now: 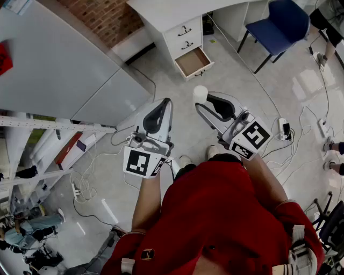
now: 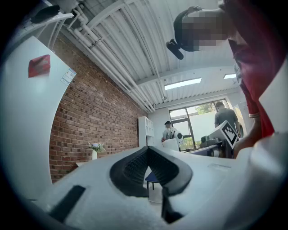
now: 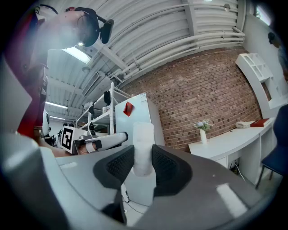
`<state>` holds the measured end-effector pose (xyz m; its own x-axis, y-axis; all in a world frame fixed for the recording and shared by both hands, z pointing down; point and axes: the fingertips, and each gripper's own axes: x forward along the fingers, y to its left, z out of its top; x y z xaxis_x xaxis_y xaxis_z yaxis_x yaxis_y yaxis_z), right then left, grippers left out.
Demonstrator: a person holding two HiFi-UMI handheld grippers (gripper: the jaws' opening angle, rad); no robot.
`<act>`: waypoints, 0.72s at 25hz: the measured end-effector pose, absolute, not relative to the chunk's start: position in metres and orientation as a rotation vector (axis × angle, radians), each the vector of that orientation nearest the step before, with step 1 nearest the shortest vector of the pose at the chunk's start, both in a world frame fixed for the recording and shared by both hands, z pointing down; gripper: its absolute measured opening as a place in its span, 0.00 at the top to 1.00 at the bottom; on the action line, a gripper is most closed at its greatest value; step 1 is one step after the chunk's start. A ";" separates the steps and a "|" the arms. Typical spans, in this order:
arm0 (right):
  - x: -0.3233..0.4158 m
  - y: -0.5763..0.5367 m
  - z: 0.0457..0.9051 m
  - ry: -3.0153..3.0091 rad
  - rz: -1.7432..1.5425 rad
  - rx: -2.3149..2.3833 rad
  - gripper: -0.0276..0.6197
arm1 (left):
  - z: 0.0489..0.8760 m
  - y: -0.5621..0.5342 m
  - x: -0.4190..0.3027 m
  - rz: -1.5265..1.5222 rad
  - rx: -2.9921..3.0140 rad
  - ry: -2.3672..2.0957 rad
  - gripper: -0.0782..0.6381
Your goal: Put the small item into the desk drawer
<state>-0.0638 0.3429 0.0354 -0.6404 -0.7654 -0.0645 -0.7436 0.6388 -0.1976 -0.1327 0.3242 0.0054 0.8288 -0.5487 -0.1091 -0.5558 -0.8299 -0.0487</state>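
Observation:
The small item is a short white cylinder (image 3: 144, 146), and my right gripper (image 3: 143, 157) is shut on it, with its dark pads pressed to both sides. From the head view the cylinder (image 1: 200, 93) sticks out of the right gripper (image 1: 207, 101), which is held at waist height above the floor. The white desk (image 1: 161, 11) stands ahead, its bottom drawer (image 1: 193, 61) pulled open and showing a bare brown inside. My left gripper (image 1: 164, 105) is held beside the right one. Its jaws (image 2: 147, 152) are shut, tips meeting with nothing between them.
Two closed drawers (image 1: 186, 35) sit above the open one. A blue chair (image 1: 279, 24) stands right of the desk. A large white cabinet (image 1: 59, 70) fills the left side, with metal shelving (image 1: 48, 145) below it. Cables and a power strip (image 1: 285, 129) lie on the floor.

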 end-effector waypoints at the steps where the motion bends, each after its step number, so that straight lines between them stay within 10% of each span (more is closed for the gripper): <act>1: -0.063 0.342 0.037 2.717 -0.225 -1.260 0.75 | 0.006 0.323 -0.131 0.140 -2.928 0.887 0.88; 18: 0.029 0.329 0.057 2.702 -0.244 -1.229 0.75 | 0.021 0.301 -0.065 0.069 -2.874 0.996 0.88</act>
<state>0.0287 0.3286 0.0567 -0.6485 -0.7569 -0.0806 -0.7302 0.6485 -0.2149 -0.0651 0.3005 0.0212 0.7851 -0.6148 -0.0752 -0.6193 -0.7812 -0.0786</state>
